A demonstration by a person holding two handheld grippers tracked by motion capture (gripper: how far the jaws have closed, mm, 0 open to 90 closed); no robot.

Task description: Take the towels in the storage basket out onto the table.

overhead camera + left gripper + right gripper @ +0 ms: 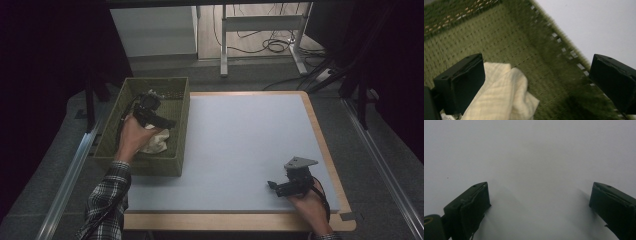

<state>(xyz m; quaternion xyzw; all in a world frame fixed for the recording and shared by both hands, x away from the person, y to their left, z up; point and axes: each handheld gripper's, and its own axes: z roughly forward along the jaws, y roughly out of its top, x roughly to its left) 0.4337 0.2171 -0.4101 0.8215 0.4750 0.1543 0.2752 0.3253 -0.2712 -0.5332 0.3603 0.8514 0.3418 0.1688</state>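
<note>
Left gripper (536, 82) inside the green woven basket (181, 107), jaws spread.
A crumpled cream cloth (504, 97) lies against its left jaw; the right gripper (540, 206) is also spread.

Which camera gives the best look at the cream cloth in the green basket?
The left gripper view: the cream cloth lies close up on the woven floor of the green basket, folds plain, between the open jaws of the left gripper. The high view shows the cloth small and partly hidden by the hand. The right gripper view faces bare table.
</note>
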